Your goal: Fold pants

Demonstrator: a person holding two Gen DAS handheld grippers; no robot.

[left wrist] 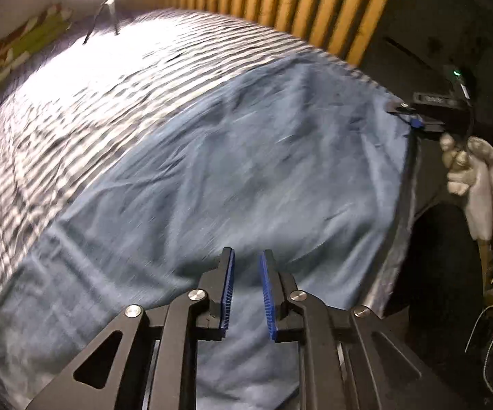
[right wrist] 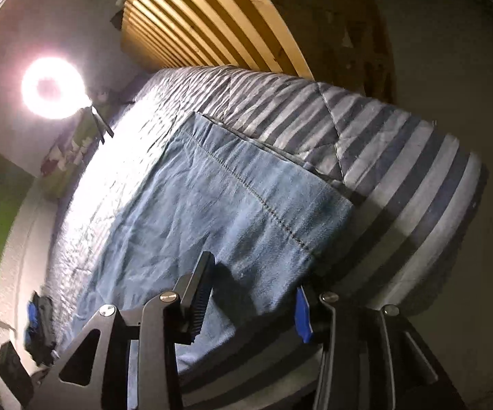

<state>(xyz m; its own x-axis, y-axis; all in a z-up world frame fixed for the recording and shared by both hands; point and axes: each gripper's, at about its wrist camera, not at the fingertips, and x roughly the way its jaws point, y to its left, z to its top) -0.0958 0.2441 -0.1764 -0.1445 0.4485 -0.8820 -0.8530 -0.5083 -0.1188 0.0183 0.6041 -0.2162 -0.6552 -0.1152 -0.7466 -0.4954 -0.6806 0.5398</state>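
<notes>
While the pants [left wrist: 246, 157] lay spread flat on the striped bed cover [right wrist: 400, 157], both grippers hung over the near edge of the bed, neither holding cloth. Left gripper [left wrist: 248, 273]: jaws narrow, nothing between the pads, denim right beneath. Right gripper [right wrist: 253, 294]: jaws wider apart, empty, straddling the near-right corner of the fabric by the bed's corner (its tip also showed at the cloth's right edge in the left wrist view). The stitched seam ran away from the right gripper twd the slatted headboard [right wrist: 212, 17], so the long axis prob. lay that way. Open bed remained on the lamp [right wrist: 53, 87] side; the right edge dropped off close by.
</notes>
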